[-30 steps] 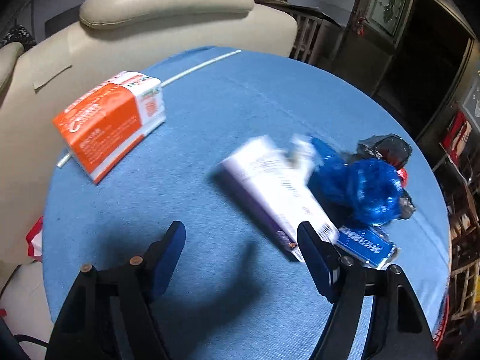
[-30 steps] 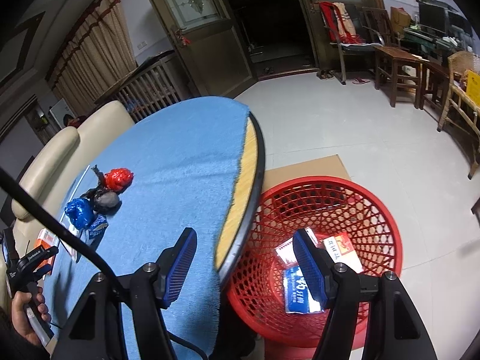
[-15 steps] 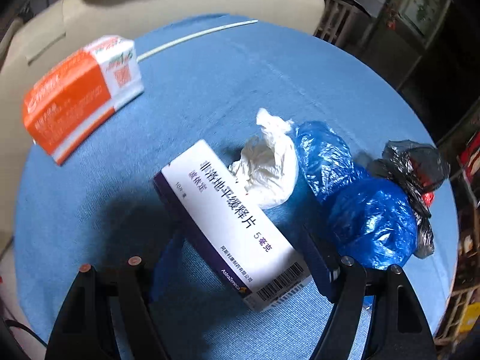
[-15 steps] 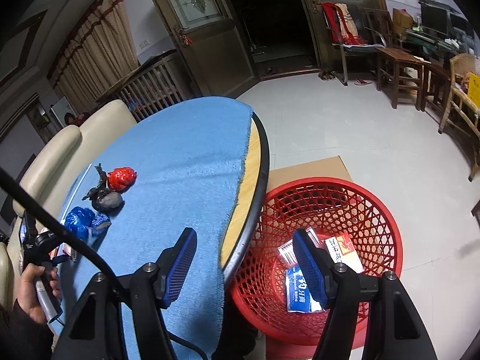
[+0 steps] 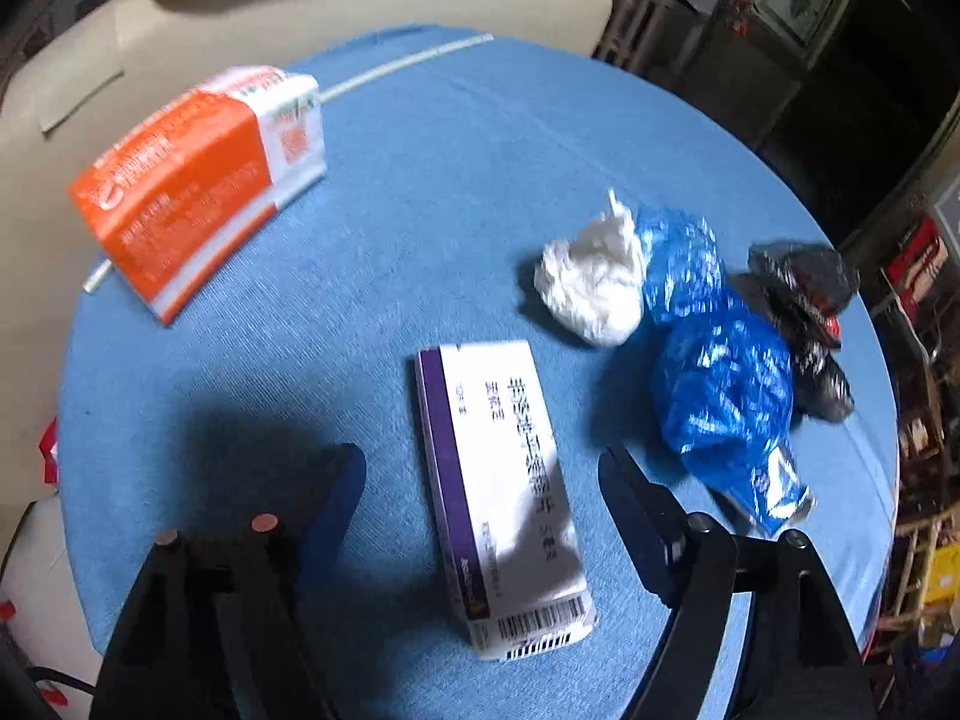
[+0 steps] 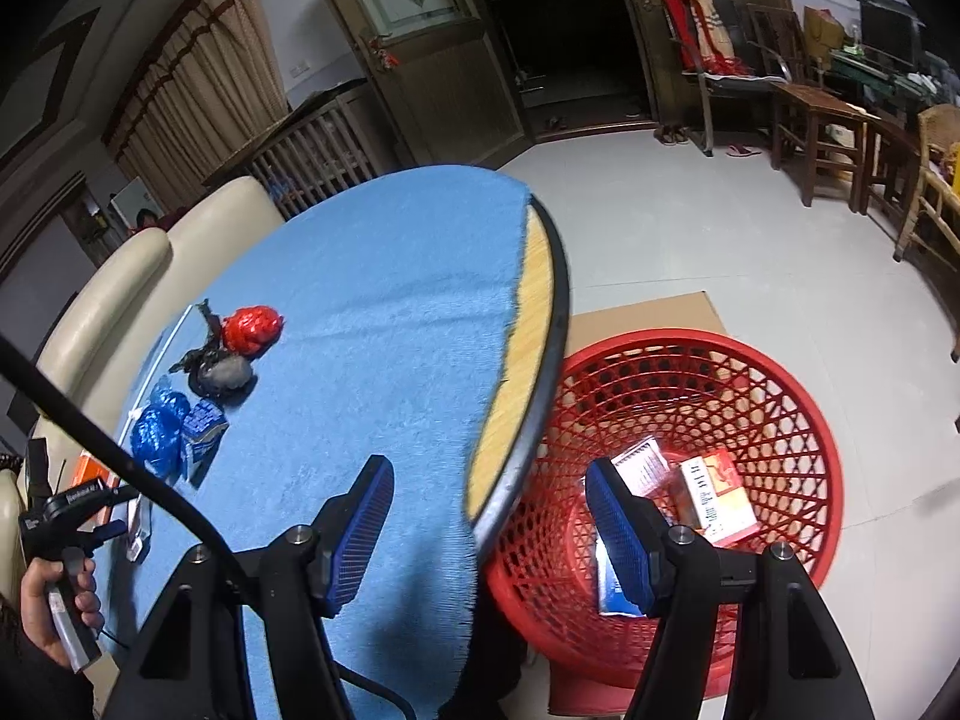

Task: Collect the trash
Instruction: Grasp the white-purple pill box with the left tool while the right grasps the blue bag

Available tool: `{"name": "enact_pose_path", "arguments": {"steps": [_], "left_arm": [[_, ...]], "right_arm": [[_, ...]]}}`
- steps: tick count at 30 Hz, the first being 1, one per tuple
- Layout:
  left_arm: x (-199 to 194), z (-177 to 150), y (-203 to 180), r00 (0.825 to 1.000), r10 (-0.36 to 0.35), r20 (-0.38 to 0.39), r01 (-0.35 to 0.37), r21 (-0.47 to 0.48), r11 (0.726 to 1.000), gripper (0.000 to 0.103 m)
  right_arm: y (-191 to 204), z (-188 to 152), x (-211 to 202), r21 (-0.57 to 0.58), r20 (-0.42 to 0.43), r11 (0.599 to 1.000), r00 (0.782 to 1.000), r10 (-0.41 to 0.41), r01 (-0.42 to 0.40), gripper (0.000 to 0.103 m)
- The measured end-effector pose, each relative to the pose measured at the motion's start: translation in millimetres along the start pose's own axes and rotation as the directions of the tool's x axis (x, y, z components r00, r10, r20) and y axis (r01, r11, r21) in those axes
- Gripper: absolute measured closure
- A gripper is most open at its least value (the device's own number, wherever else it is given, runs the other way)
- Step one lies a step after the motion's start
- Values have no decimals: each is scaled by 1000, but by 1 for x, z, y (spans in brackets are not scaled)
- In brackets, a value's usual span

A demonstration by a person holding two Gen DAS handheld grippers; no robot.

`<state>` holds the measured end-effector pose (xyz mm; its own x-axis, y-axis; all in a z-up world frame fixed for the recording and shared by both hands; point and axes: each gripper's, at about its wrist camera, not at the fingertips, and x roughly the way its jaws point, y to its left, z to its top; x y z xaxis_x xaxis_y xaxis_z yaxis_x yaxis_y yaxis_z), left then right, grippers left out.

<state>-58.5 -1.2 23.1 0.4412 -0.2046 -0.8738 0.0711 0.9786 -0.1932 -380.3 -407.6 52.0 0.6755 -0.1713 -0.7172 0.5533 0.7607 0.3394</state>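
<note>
In the left wrist view my left gripper [image 5: 483,471] is open, its fingers on either side of a white and purple medicine box [image 5: 504,480] lying on the blue tablecloth [image 5: 432,168]. An orange and white carton [image 5: 198,180] lies far left. A crumpled white tissue [image 5: 591,282], a blue plastic bag [image 5: 714,372] and a black bag [image 5: 804,300] lie to the right. In the right wrist view my right gripper [image 6: 489,483] is open and empty over the table edge, beside the red basket [image 6: 792,414], which holds several boxes.
A cream sofa [image 5: 336,6] stands behind the table. A red wad [image 6: 252,327] and a black bag [image 6: 219,372] lie on the table. The basket stands on cardboard [image 6: 648,315] on the grey floor. Wooden chairs [image 6: 822,120] stand far right.
My left gripper has pulled back from the medicine box, which now lies lengthwise between the open fingers. The white tissue came into view. My right gripper has barely moved.
</note>
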Motion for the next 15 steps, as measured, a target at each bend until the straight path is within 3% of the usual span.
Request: {"name": "enact_pose_path", "arguments": {"steps": [4,5,6,11,15], "left_arm": [[3,-6,-11,999,36,-9,-36,40,999,24],[0,-8,-18,999,40,1,-40,47,998,34],[1,-12,-21,999,53,1,-53,65,996,54],[-5,-31,-27,999,44,28,-47,99,994,55],[-10,-42,-14,999,20,26,-23,93,995,55]], "right_arm": [[6,-1,-1,-12,5,1000,1000,1,0,33],[6,-1,-3,-11,7,1000,1000,-2,2,33],[5,-1,-4,-9,9,1000,1000,-6,6,33],[11,3,-6,-20,9,1000,1000,-14,14,33],[42,9,-1,-89,-1,996,1000,28,-28,33]]}}
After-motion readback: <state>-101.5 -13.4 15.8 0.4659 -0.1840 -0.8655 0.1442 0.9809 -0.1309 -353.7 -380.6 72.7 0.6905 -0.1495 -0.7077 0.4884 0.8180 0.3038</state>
